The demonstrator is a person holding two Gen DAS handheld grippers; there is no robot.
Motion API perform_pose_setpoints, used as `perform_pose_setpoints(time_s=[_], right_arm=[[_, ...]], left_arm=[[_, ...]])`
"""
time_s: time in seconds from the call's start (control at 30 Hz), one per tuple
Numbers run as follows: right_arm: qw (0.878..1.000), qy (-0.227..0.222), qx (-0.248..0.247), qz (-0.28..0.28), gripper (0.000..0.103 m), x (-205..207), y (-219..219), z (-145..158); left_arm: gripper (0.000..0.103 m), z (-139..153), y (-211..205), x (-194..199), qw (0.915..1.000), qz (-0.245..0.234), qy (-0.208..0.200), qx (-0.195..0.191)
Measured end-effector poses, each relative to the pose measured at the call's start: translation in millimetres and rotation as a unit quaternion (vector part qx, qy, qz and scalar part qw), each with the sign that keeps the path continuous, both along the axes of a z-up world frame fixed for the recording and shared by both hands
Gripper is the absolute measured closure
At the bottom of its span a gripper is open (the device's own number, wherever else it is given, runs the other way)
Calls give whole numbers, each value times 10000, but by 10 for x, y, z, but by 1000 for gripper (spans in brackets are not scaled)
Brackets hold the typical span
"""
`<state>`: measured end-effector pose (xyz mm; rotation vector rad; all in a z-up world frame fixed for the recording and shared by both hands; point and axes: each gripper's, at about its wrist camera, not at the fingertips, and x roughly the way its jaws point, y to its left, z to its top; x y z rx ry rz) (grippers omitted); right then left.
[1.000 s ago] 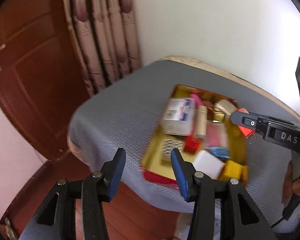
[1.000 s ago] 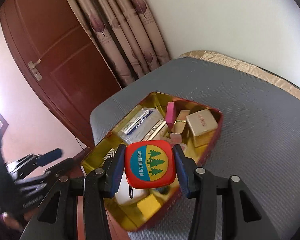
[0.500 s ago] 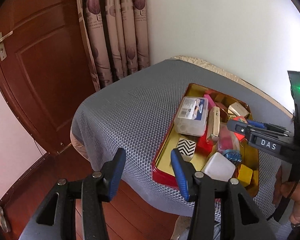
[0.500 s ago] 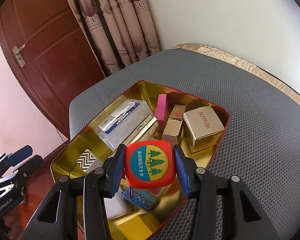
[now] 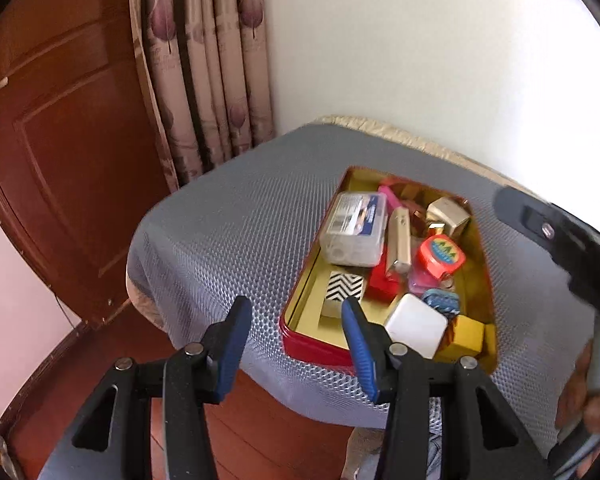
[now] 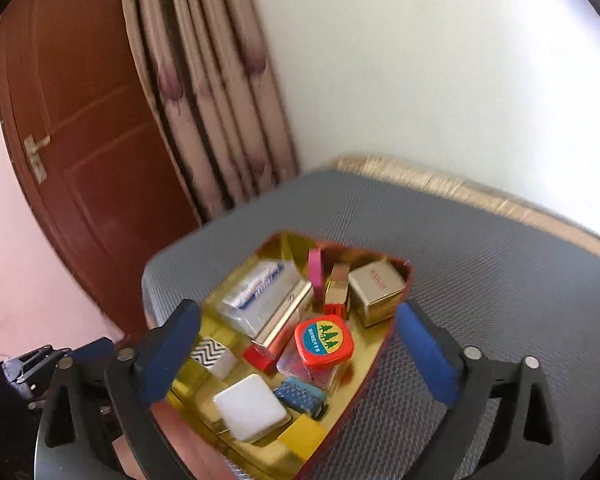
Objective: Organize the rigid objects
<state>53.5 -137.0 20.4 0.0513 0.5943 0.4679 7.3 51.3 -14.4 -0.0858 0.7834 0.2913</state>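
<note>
The tape measure (image 6: 324, 343) lies in the tin (image 6: 374, 364) (atop other items).

The right tool (image 6: 296, 360) is seen opening wide, nothing gripped; the left tool (image 5: 296, 344) is held partly parted, empty.

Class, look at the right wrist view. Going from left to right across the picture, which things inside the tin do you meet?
Zigzag-patterned box → clear plastic case → red tape measure → beige box.
</note>
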Motion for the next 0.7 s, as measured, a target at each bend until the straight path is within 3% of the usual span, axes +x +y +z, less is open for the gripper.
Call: perform_pose_setpoints(time_s=[0.23,0.47,0.7], right_arm=[[9969,-339,-378,-607,1,-582,-11,113],[9909,-671,-546,-1031,1,-1014,-65,292],[9807,-930,-214,-1707,0,-1329,-217,415]], left_arm=[[54,229,-71,-372,9988,-247,-426,87],[43,452,-160,-696,9954,-419,-846,184],[43,543,-141,-820,9943,-376,-997,60]])
